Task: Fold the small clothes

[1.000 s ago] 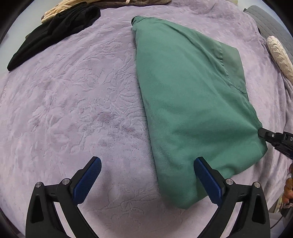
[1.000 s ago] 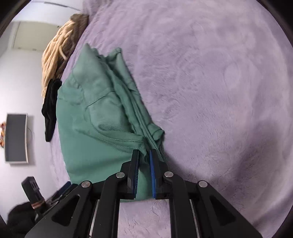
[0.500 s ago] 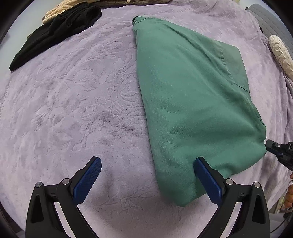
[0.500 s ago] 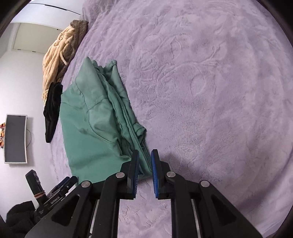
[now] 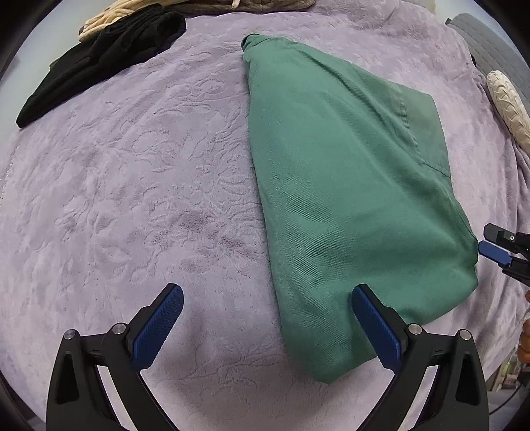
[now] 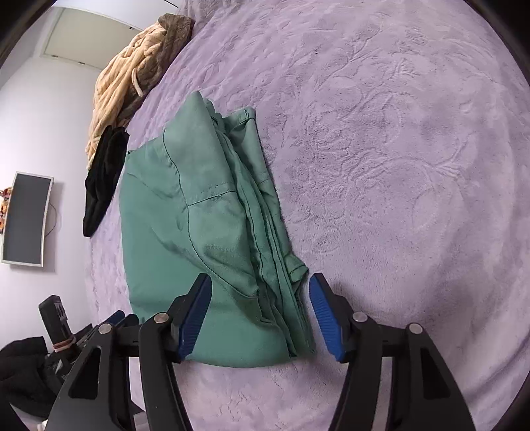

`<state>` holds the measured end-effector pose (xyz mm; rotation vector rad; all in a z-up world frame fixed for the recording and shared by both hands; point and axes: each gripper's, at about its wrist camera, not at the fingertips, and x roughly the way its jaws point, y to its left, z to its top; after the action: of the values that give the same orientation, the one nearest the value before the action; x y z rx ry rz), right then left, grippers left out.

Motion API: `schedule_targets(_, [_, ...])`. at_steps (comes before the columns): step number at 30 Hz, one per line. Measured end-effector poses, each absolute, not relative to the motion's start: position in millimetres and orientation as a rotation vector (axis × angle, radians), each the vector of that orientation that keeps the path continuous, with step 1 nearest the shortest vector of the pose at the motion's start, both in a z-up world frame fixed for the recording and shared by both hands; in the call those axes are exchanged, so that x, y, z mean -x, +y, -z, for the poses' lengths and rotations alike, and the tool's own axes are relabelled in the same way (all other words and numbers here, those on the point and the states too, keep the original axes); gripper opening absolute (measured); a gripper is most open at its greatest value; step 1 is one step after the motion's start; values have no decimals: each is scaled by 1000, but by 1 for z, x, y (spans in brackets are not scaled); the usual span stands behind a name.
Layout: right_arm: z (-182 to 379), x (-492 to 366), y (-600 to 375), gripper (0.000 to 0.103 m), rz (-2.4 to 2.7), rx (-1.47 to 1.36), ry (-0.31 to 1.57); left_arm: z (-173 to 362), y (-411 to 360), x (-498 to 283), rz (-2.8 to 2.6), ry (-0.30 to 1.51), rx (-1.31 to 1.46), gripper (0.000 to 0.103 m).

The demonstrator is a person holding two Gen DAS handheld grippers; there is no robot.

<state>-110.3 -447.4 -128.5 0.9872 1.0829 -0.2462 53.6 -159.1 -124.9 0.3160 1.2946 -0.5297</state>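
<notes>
Right tongs (image 6: 260, 311) opening over the folded green garment (image 6: 205, 232), pads clear of the cloth; left tongs (image 5: 266, 326) wide open, empty.
The garment lies on the purple bedspread (image 5: 132, 185), looking nearly finished; at 11 o'clock, unfolded black (image 5: 99, 66) and beige clothes (image 6: 129, 83) wait. Nothing obstructs.

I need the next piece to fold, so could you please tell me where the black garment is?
In the left wrist view, the black garment lies upper left on the purple blanket, beside the beige clothes.
</notes>
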Motion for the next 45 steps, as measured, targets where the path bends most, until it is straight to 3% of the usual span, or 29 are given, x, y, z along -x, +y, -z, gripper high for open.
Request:
schedule_targets(4, [132,104,-453,66,240,-985,1092,123,-157,-71,523,1303,-253,102])
schedule_targets(7, [133,99,-457,78,225,-990,1083,123,-156,-83,523,1309,-208,102])
schedule_targets(32, [179,33,-484,78,83,-1042,1111,152,-200,-118,646,1363,-124,102])
schedule_targets(36, [188,19,-482,90,22,-1083,1092,167,-205,-127,675,1407,-45,102])
schedule_targets(45, [184,-8,-463,89,-104,-1044,1071,184,-249,-123,729,1406,-112,102])
